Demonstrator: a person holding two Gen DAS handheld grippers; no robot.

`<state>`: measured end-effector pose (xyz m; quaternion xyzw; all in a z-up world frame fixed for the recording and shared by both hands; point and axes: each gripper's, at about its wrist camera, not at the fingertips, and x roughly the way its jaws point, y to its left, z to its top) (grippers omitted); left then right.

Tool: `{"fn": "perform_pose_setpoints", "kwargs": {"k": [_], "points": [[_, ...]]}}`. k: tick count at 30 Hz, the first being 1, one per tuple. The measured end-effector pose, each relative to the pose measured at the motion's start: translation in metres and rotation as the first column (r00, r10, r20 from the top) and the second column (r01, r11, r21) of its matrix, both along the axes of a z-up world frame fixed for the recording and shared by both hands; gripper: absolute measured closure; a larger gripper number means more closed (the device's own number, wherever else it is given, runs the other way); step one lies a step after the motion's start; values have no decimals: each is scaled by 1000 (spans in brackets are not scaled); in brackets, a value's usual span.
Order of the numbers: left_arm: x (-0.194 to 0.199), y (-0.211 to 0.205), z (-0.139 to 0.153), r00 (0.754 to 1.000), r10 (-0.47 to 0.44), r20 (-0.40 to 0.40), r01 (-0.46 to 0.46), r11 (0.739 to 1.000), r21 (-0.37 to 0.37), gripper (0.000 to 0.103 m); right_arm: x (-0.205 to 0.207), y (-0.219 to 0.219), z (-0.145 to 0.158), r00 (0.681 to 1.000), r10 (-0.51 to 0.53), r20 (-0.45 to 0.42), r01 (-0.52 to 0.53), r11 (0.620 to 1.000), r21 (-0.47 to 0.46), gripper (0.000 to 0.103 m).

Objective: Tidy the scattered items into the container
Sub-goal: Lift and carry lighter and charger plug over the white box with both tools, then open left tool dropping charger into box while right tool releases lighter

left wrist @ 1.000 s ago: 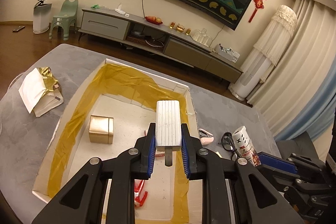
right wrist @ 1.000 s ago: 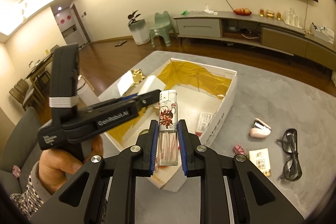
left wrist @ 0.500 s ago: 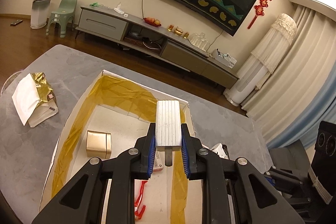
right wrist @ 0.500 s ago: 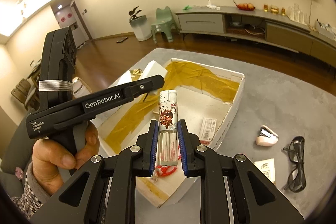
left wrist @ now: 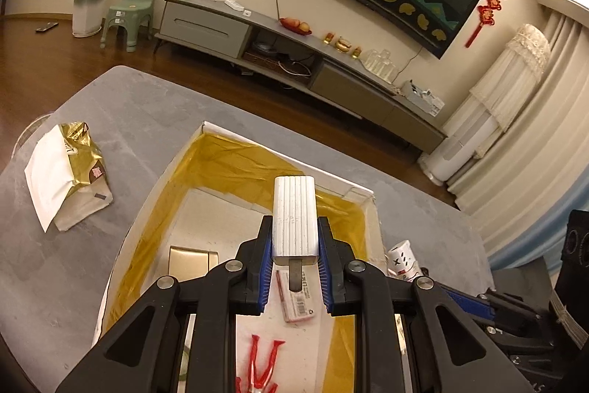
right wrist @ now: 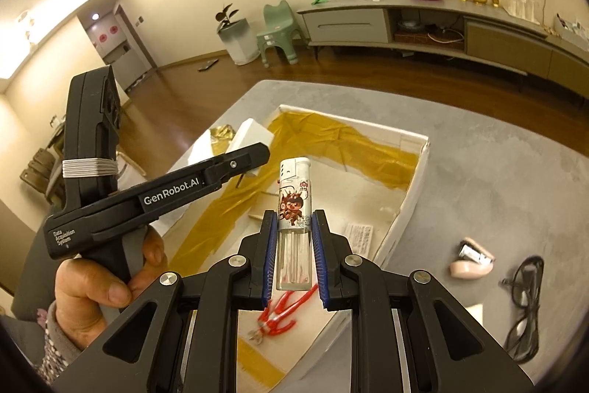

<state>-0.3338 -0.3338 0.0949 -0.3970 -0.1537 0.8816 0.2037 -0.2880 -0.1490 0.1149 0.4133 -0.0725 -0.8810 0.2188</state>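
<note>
Right now my left gripper [left wrist: 294,238] is clamped on a ribbed silver block [left wrist: 294,220] with a short stub at its near end, held above the open white box [left wrist: 154,194] lined with yellow tape. On the box floor I see a gold tin [left wrist: 191,258], a small printed pack [left wrist: 296,297] and red-handled pliers [left wrist: 261,367]. My right gripper [right wrist: 293,234] pinches a clear lighter [right wrist: 294,209] with a cartoon print, upright between the blue pads, also over the box [right wrist: 416,186], near its front end. From that camera the left tool [right wrist: 158,197] and the hand [right wrist: 99,282] gripping it sit at the left. Outside the box, on the grey tabletop [right wrist: 478,172], lie a pink stapler [right wrist: 471,262] and black glasses [right wrist: 522,290], well apart from the box wall. On the other side a gold-and-white torn packet [left wrist: 66,179] rests on the table, and a white patterned tube [left wrist: 403,260] stands just beside the box's right wall.
</note>
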Motion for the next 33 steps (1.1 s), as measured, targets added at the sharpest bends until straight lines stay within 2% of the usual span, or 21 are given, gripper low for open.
{"fn": "perform_pose_setpoints", "kwargs": {"k": [9, 14, 20, 24, 28, 33], "points": [[-27, 8, -17, 998, 48, 51, -46, 998, -51, 80, -28, -5, -9, 1000, 8, -6, -7, 997, 71, 83], [-35, 10, -19, 996, 80, 27, -75, 988, -136, 80, -43, -12, -18, 1000, 22, 0, -22, 992, 122, 83], [-45, 12, -21, 995, 96, 10, -93, 977, -190, 80, -55, -22, -27, 999, 52, 6, -52, 984, 173, 83], [-56, 7, -26, 995, 94, 38, -87, 983, -161, 80, -64, -26, -35, 998, 64, 22, -67, 980, 189, 83], [-63, -4, -32, 992, 83, 98, -77, 995, -65, 80, -75, -28, -42, 996, 75, 51, -83, 981, 174, 83], [-66, -2, -41, 987, 64, 148, -63, 998, -8, 80, -84, -24, -46, 995, 69, 68, -79, 985, 152, 83]]}}
